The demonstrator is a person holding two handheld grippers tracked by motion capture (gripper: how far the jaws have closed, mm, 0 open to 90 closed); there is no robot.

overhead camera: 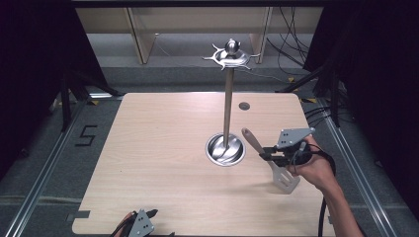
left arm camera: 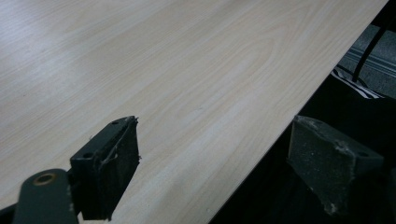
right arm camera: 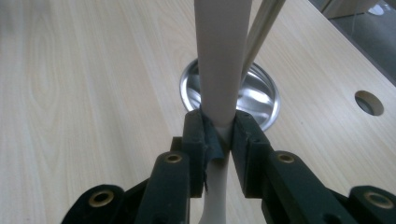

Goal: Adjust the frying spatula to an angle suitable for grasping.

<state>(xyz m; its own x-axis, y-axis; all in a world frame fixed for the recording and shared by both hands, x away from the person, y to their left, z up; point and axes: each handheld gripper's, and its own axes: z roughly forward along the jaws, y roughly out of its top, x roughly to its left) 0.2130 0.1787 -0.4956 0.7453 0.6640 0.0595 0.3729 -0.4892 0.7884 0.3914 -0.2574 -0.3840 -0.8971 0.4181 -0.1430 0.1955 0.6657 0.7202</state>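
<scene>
One spatula [overhead camera: 269, 160] is clamped in the right hand-held gripper [overhead camera: 267, 153], at 3 o'clock of the stand [overhead camera: 227, 98], unhung; left hand-held gripper [overhead camera: 148, 217] gapes, empty.

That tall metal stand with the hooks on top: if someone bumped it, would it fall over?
Possibly. The stand is a tall, thin pole with its hook crown high up, so a knock near the top would likely rock it. Its round dish base looks wide and metal, which probably steadies it. On the smooth table a low push might just slide it.
</scene>
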